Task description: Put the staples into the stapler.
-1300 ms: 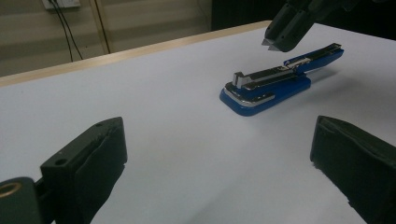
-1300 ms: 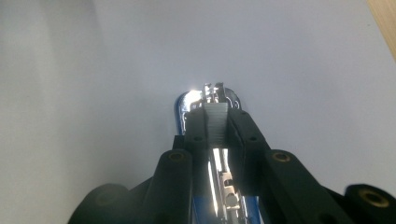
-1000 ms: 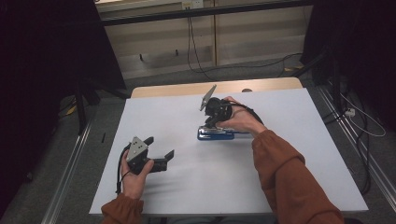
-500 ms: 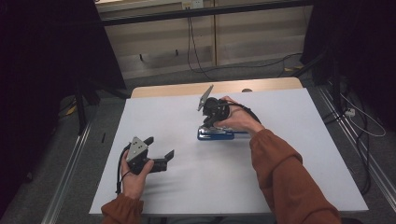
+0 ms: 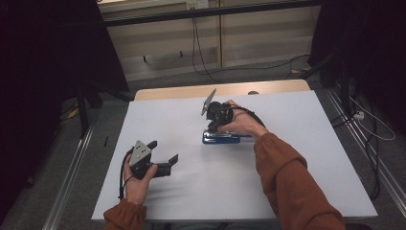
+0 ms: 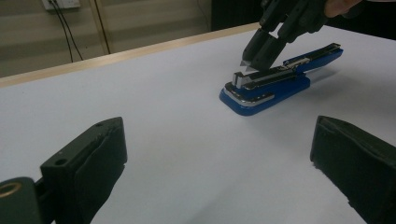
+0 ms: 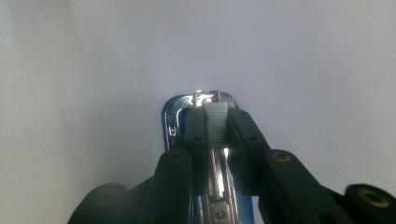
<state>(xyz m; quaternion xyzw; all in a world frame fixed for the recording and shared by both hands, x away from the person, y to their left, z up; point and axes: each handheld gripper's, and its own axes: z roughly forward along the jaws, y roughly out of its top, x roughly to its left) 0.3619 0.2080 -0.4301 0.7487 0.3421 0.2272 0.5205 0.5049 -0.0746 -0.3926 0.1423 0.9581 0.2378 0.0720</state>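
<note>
In the blue stapler [image 6: 271, 86] (opened), the right gripper [image 7: 216, 122] pinches a staple strip [image 7: 216, 119].

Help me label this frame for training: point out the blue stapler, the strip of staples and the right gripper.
blue stapler [image 6: 261, 95], left gripper view, blue base near its front.
strip of staples [image 7: 215, 122], right gripper view, pale ridged top between the jaws.
right gripper [image 7: 216, 130], right gripper view, midway between its fingertips.

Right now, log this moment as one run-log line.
right tongs: shut on staple strip over open blue stapler | left tongs: open, apart from it | table: white
</note>
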